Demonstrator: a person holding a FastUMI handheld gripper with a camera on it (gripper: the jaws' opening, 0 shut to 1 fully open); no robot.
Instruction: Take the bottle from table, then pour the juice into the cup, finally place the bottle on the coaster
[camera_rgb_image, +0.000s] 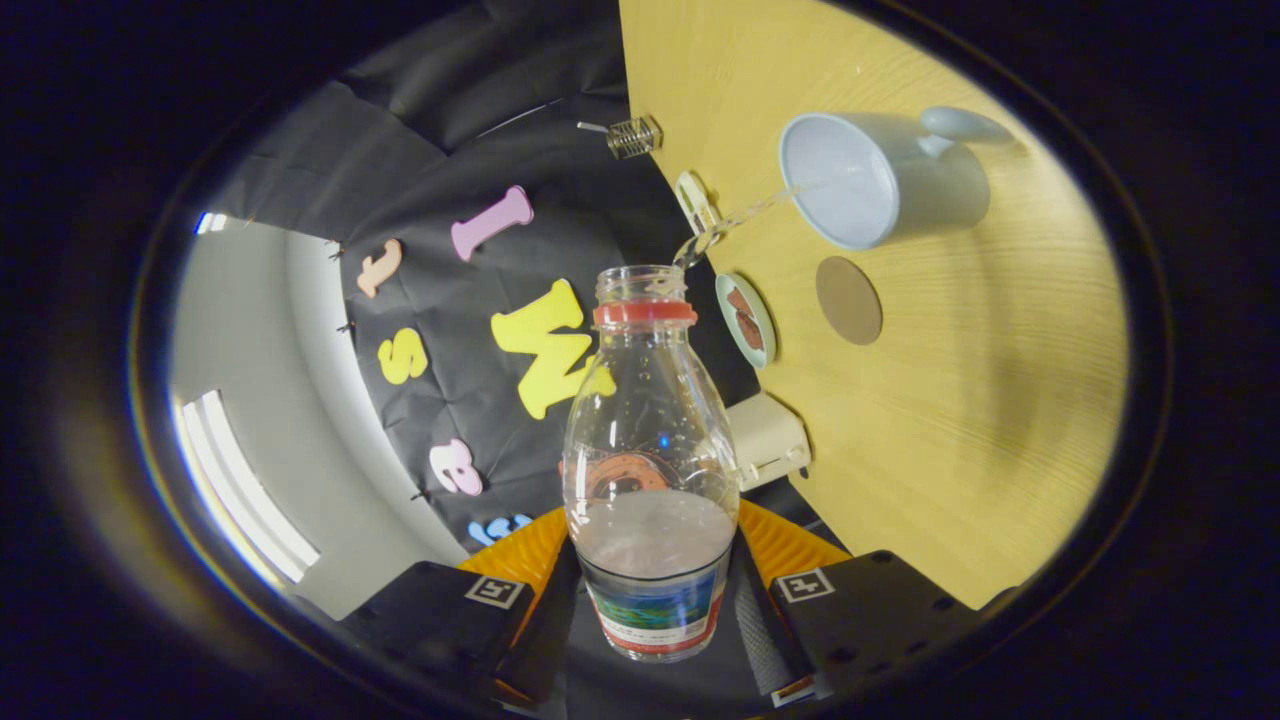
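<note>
A clear plastic bottle (648, 440) with a red neck ring and no cap is held between my fingers, and my gripper (655, 600) is shut on its lower, labelled part. The whole view is rolled over, so the bottle is tipped toward the wooden table (950, 450). A thin clear stream (735, 218) runs from the bottle's mouth to the rim of a pale blue mug (870, 180) beyond the fingers. Some liquid remains in the bottle's lower part. A round brown coaster (848, 300) lies on the table between the mug and the bottle's neck.
A small round dish (746, 320) with something brown in it sits at the table's edge beside the coaster. A cream box (768, 440) and a white clip (696, 200) are fixed along that edge. A small wire coil (633, 137) hangs by the table's far corner.
</note>
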